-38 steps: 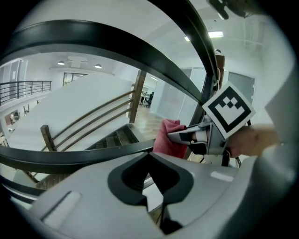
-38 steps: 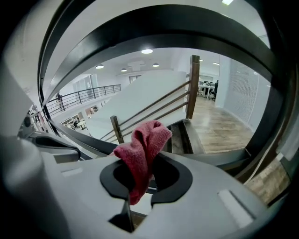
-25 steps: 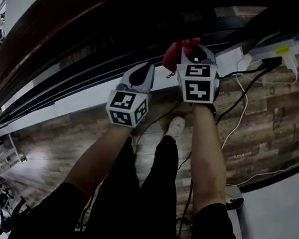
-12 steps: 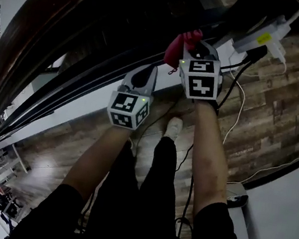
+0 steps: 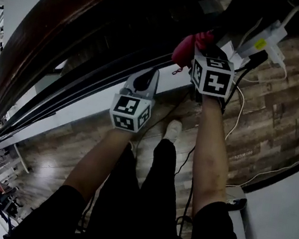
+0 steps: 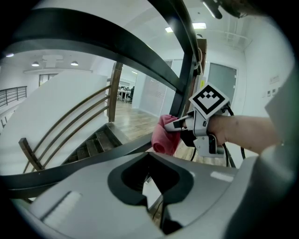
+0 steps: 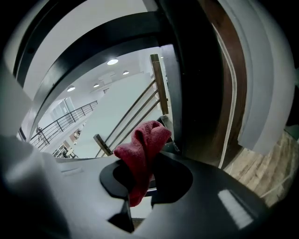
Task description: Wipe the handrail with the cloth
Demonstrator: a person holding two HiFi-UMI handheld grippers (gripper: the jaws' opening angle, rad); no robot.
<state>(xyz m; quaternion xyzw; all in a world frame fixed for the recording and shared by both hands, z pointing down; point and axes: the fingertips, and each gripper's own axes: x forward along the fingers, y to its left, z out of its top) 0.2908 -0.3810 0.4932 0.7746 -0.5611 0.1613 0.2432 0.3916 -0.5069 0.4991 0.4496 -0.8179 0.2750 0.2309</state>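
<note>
The left gripper (image 5: 156,73) hung pressed together on nothing, just below the handrail (image 5: 50,37), and could have knocked against it if it drifted. The right gripper (image 6: 181,125) pinched the cloth (image 7: 142,144) by one fold near the rail's dark post, so friction in wiping might have dragged it free.

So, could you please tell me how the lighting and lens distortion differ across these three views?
Head view: dim and underexposed, handrail very dark, straight floorboards bowed by the lens. Left gripper view: bright, ceiling lights glaring, corners vignetted black. Right gripper view: red cloth sharp, foreground shadowed, railings curved.
</note>
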